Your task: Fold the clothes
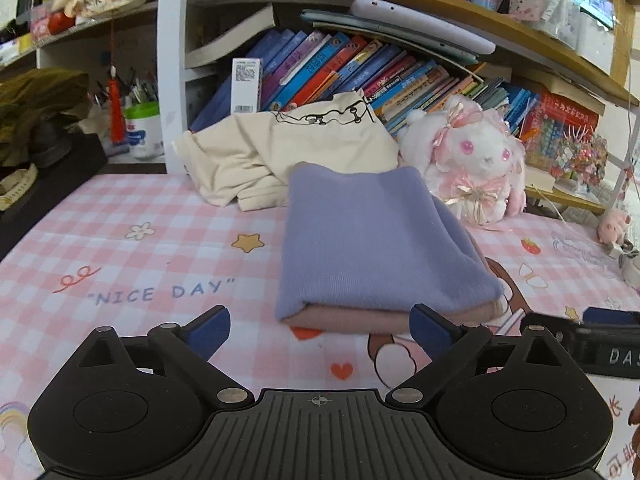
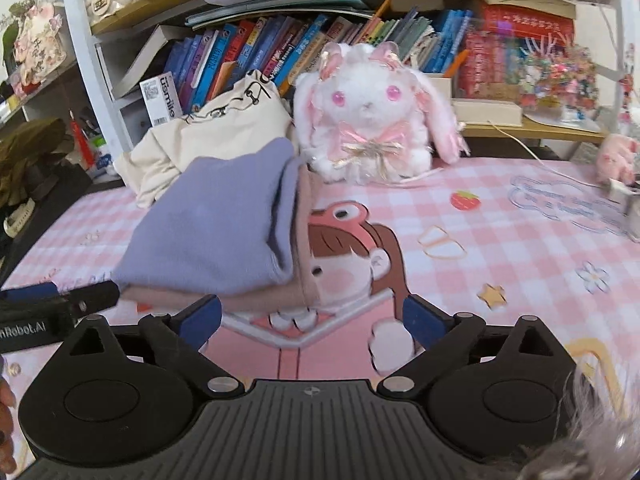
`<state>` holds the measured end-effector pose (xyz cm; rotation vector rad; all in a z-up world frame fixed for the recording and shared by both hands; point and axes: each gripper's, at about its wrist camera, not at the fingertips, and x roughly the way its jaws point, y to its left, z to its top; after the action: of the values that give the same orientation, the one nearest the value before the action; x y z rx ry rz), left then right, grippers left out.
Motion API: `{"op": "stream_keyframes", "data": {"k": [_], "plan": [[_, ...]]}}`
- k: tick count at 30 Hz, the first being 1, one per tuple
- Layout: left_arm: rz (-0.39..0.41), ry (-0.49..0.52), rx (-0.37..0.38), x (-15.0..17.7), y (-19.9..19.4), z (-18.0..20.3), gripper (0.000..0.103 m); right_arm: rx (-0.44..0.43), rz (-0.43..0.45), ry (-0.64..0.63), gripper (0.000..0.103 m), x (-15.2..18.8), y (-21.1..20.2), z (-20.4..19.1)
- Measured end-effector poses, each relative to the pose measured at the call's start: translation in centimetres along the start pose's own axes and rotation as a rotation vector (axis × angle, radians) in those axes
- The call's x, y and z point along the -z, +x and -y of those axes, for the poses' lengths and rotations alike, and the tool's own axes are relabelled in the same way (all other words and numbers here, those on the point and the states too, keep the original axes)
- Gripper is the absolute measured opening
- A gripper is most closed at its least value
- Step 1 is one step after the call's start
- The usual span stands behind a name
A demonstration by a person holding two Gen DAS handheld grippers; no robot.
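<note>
Left wrist view, claw: our left gripper [image 1: 320, 330] hangs low over the checked sheet [image 1: 152, 264] with its jaws spread wide and nothing between them.
Left wrist view, clothes: the folded purple garment [image 1: 372, 240] lies on a folded pink one [image 1: 352, 318], stacked just ahead of our fingertips [image 1: 212, 326]; the near fold edge sits close to the right tip without clearly touching.
Left wrist view, unfolded work: a cream shirt [image 1: 280, 152] lies crumpled behind the stack, against the books [image 1: 352, 68], with the plush rabbit [image 1: 476, 160] to its right.
Right wrist view, claw: our right gripper [image 2: 316, 320] is also wide apart and empty, just in front of the stack's near corner.
Right wrist view, clothes: the purple garment [image 2: 212, 232] overhangs the pink one [image 2: 260, 300] slightly; the stack is blurred here, so we cannot judge how square its edges are.
Right wrist view, other claw: the left gripper [image 2: 60, 300] shows at the left edge, beside the stack.
Step in hand, our judgement: the stack looks finished, and the cream shirt [image 2: 208, 132] is next.
Doing it well: we reach around the stack rather than over it, pinch the shirt at two well-separated spots near its hem or shoulders, and draw it onto bare sheet [image 2: 500, 240] before flattening.
Risk: dragging cloth across the stack could undo it; the rabbit [image 2: 372, 120] stands close by.
</note>
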<state>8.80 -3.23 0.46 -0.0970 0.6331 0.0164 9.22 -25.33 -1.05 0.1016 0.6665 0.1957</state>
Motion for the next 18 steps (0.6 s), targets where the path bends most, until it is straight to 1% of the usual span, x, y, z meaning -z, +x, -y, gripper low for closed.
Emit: {"op": "stream_keyframes", "data": {"k": [4,11,14,18], "plan": [[-0.005,-0.004,-0.012,0.8,-1.1,0.5,0.098,0.021,-0.006,-0.02,0.1,1.2,-1.4,-0.1],[-0.015,-0.01,-0.032,2.3,-3.0,1.4,0.098,0.018,-0.022,-0.014,0.103,2.5,-2.9,-0.2],[-0.011,0.002,-0.024,2.6,-3.6,1.8,0.098,0.03,-0.015,-0.058,0.103,2.7,-3.3,-0.7],[0.002,0.004,-0.04,2.2,-3.8,1.9,0.098,0.05,-0.015,-0.099,0.103,2.8,-3.5,-1.1]]}}
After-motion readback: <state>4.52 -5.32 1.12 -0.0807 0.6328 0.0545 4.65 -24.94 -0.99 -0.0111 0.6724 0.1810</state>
